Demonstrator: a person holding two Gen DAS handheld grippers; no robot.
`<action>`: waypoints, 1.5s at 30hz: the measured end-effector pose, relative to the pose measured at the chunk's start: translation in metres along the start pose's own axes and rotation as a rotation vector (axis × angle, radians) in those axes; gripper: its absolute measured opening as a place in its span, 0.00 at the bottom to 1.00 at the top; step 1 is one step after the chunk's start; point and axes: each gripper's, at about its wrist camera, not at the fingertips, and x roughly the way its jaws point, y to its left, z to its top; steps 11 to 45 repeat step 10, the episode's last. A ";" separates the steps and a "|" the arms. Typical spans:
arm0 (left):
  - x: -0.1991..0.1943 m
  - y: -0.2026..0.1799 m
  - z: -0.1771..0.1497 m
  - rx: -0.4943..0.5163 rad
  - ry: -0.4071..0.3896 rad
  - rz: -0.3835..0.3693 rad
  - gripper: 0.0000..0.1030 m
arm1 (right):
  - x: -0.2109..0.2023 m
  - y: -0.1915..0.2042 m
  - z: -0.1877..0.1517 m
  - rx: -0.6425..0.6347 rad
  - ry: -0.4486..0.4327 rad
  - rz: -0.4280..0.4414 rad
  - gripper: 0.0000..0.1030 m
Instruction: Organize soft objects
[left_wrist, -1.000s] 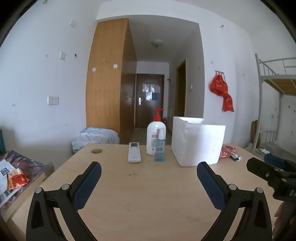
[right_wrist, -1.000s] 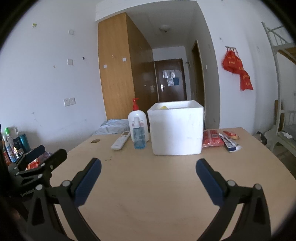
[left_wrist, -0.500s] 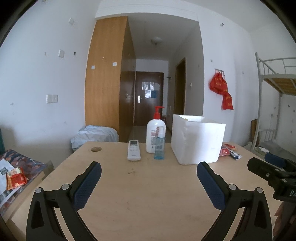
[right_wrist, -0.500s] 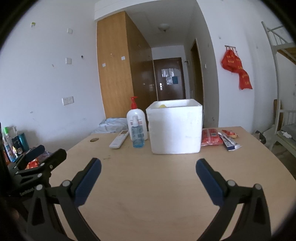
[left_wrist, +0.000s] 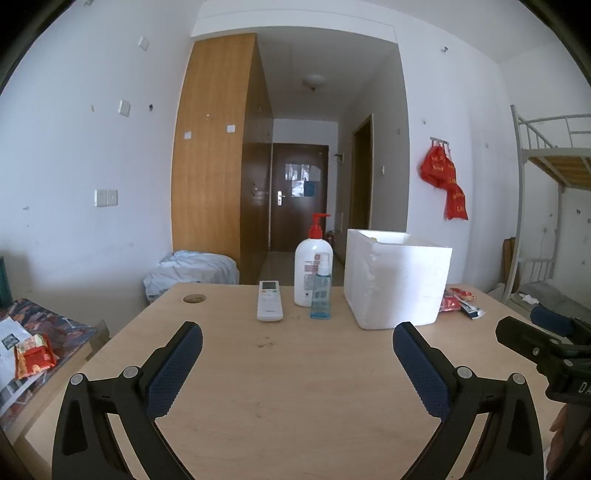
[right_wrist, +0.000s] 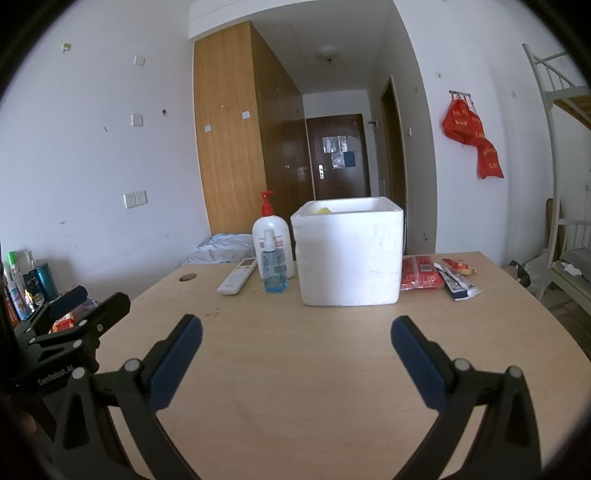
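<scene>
A white foam box (left_wrist: 397, 282) (right_wrist: 349, 253) stands at the far middle of the wooden table (left_wrist: 288, 373) (right_wrist: 295, 354). Something yellow (right_wrist: 324, 210) shows just above its rim. My left gripper (left_wrist: 297, 354) is open and empty, held over the near part of the table. My right gripper (right_wrist: 296, 349) is open and empty too, beside it on the right. Each gripper shows at the edge of the other's view, the right one in the left wrist view (left_wrist: 543, 336) and the left one in the right wrist view (right_wrist: 79, 308).
A white pump bottle (left_wrist: 313, 267) (right_wrist: 272, 240), a small blue spray bottle (left_wrist: 320, 293) (right_wrist: 274, 267) and a remote (left_wrist: 270, 304) (right_wrist: 238, 280) stand left of the box. Red packets (right_wrist: 421, 273) (left_wrist: 448, 303) and a tube (right_wrist: 458, 284) lie right of it. A bunk bed (left_wrist: 554, 184) is at right.
Both views have tilted slightly upward, so the table objects sit lower in frame. Both grippers stay open and empty.
</scene>
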 end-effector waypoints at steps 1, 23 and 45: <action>0.000 0.000 0.000 0.000 0.000 0.002 1.00 | 0.000 0.000 0.000 0.001 0.000 0.002 1.00; 0.000 0.003 0.001 -0.018 -0.001 -0.001 1.00 | 0.000 0.000 0.000 0.000 0.000 0.000 1.00; 0.000 0.003 0.001 -0.018 -0.001 -0.001 1.00 | 0.000 0.000 0.000 0.000 0.000 0.000 1.00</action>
